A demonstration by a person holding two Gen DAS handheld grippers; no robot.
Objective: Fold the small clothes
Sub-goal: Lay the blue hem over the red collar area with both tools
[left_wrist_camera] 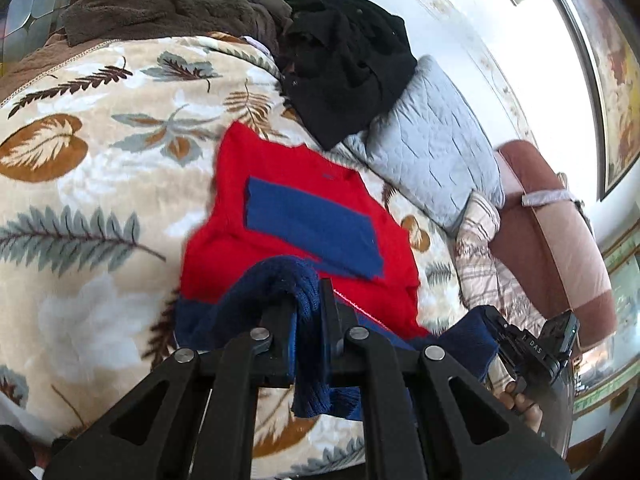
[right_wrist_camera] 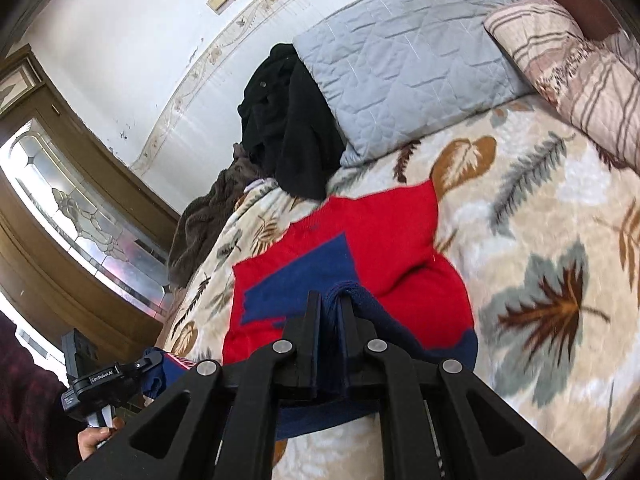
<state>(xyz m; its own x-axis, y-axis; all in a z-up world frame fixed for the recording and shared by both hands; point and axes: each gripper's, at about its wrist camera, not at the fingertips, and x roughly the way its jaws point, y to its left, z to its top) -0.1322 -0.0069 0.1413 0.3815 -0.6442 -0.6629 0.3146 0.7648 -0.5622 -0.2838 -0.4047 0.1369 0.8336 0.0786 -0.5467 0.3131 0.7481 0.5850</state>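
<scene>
A small red sweater [left_wrist_camera: 280, 168] with a blue panel and a navy ribbed hem lies on the leaf-patterned blanket; it also shows in the right wrist view [right_wrist_camera: 392, 240]. My left gripper [left_wrist_camera: 308, 292] is shut on the navy hem [left_wrist_camera: 280, 276] at the sweater's near left corner and lifts it. My right gripper [right_wrist_camera: 330, 300] is shut on the navy hem [right_wrist_camera: 368, 304] at the near right corner. The right gripper shows in the left wrist view [left_wrist_camera: 528, 348], the left gripper in the right wrist view [right_wrist_camera: 100, 380]. The hem sags between the two grippers.
The leaf-patterned blanket [left_wrist_camera: 100, 160] covers the bed. A black garment [left_wrist_camera: 344, 60] and a brown fleece [left_wrist_camera: 160, 4] are heaped at the far side. A grey quilted pillow [left_wrist_camera: 432, 140] and a plaid pillow [right_wrist_camera: 580, 64] lie by the headboard [left_wrist_camera: 560, 240].
</scene>
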